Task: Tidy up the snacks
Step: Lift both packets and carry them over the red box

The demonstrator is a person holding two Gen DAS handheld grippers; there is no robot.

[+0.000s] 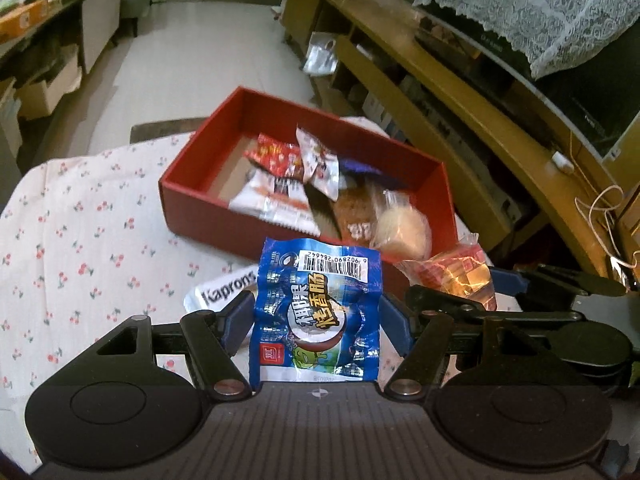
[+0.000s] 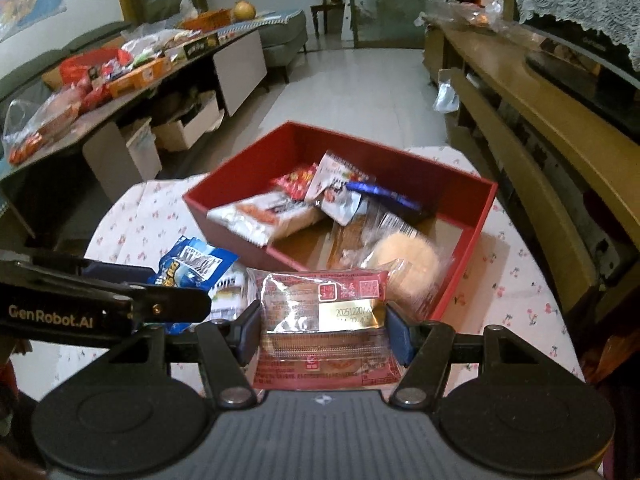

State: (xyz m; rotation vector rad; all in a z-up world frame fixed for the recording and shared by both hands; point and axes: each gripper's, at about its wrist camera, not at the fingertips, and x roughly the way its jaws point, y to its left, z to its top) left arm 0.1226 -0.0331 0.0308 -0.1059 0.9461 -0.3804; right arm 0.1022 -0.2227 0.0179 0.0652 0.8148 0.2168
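red box (image 1: 192, 196) of snacks ahead, Kaprons packet (image 1: 224, 286) beside left gripper (image 1: 318, 316)

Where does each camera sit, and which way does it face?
Left wrist: on the left gripper, angled down past its blue sausage packet toward the red box; the right gripper shows at the right.
Right wrist: on the right gripper, angled down past its red pastry packet; the left gripper shows at the left.
Shared: box, both packets, cherry-print cloth.

A table draped in a cherry-print cloth (image 1: 80, 240) carried everything. On the cloth sat an open red box (image 1: 208, 208) of wrapped snacks, and just beside its near wall lay a white "Kaprons" packet (image 1: 224, 286).
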